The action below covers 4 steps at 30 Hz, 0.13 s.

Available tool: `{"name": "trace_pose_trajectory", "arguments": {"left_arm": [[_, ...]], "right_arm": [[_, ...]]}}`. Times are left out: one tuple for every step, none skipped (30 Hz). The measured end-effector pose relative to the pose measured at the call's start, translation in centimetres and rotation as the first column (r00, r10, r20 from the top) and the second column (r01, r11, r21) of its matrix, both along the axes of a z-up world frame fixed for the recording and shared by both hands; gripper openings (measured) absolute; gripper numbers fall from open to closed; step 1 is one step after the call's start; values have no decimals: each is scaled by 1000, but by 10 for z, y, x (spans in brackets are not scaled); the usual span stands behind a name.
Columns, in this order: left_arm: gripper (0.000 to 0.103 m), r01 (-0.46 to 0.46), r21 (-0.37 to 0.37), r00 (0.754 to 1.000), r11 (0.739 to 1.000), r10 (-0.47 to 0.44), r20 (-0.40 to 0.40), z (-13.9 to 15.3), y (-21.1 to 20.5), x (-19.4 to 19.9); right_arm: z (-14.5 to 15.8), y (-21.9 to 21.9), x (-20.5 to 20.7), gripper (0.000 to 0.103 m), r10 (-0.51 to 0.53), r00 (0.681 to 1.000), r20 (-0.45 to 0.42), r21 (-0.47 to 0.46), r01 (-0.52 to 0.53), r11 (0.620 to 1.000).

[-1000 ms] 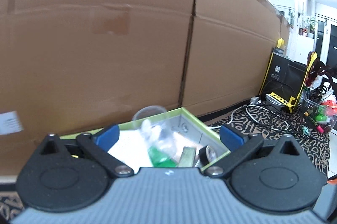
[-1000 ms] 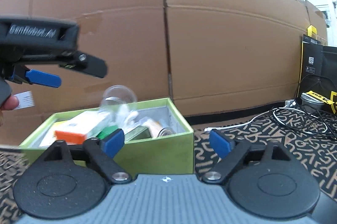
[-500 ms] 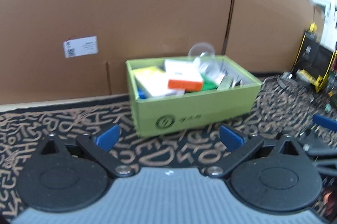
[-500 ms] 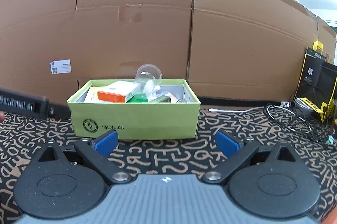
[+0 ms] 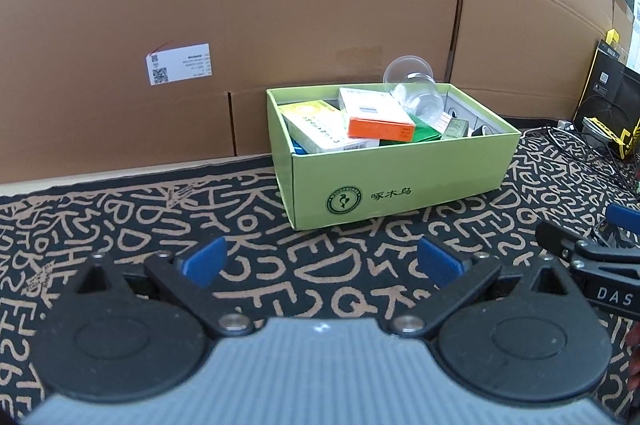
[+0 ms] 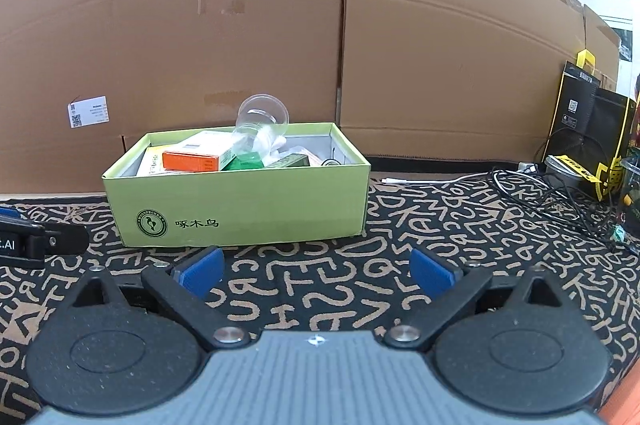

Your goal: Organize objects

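A green box stands on the patterned mat against the cardboard wall. It holds several items: a white and orange carton, a yellow and white carton, a green packet and a tilted clear plastic cup. My left gripper is open and empty, low over the mat in front of the box. My right gripper is open and empty, also in front of the box. Each gripper shows at the edge of the other's view.
Tall cardboard panels form the back wall, with a white label. Black cables, a black and yellow bag and small clutter lie at the right. The patterned mat spreads in front.
Both grippers have pulled back and down from above the box to low over the mat. The box now sits further away in both views. Both stay open and empty.
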<state>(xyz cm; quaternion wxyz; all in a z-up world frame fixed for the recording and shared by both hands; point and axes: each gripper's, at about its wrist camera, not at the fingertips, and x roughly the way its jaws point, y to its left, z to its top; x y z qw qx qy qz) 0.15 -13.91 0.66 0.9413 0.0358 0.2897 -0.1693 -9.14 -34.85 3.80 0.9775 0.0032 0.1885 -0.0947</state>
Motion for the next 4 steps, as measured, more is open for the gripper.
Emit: {"name": "trace_pose_trajectory", "arguments": {"left_arm": [[103,3,-1,1000,1000,-3,-2,-1,1,0],[103,6,-4,1000,1000,-6,-4,-1,1,1],[103,7,-5,1000,1000,-7,-6,-1,2,0],[103,6,-6,1000,1000,-6,-6,-2,2,0]], "right_arm": [[0,1,1,102,-5,1000,-1,-1,5,1000],[0,2,2,102,-6,1000,-3,-1,6,1000],[0,2,3,102,-6,1000,-4,0,6,1000],[0,3,4,102,-5,1000,-6,2,5,1000]]}}
